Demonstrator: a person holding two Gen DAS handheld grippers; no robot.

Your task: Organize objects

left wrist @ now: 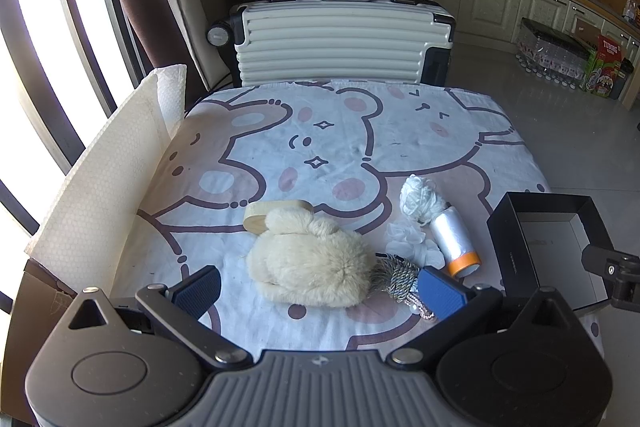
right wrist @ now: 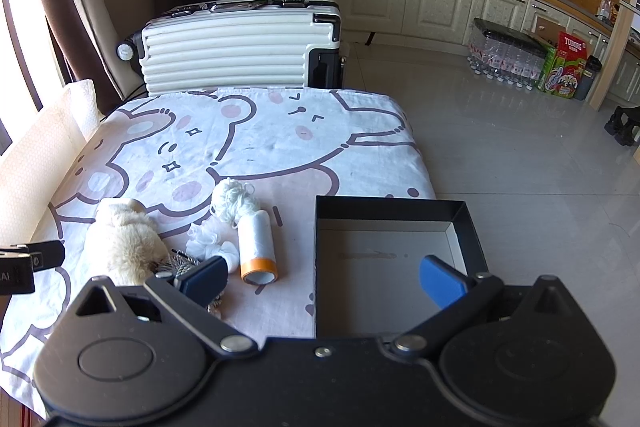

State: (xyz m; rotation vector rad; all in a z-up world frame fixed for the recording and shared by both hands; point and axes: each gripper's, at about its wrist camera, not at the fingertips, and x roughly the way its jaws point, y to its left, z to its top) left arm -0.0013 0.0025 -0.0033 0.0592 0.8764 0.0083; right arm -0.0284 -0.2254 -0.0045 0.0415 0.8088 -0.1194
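Nothing looks sorted yet. The black box (right wrist: 390, 263) at the right edge of the surface (left wrist: 328, 131) is empty, its pale floor bare, and every loose item lies outside it on the bear-print cloth. So the task seems to be at its very start, with all the moving left to do, if the box is indeed where things should go.

The items sit in a cluster left of the box: a fluffy cream plush (left wrist: 312, 263), a wooden block (left wrist: 276, 213) just behind and touching it, a coil of grey-and-white cord (left wrist: 394, 277) at the plush's right side, a white yarn ball (left wrist: 420, 201), a frilly white piece (left wrist: 408, 239) beside it, and a roll of clear film with an orange end (left wrist: 456, 245).

The left hand-held gripper (left wrist: 320, 291) is spread wide and holds nothing, with the plush lying between and just ahead of its fingers. The right hand-held gripper (right wrist: 324, 277) is also spread wide and empty, one finger by the cord, the other over the box.

The right wrist view shows the whole box interior, which the left view cuts off. The left wrist view shows the wooden block and the full plush, which the right view mostly hides; I cannot make out the block there
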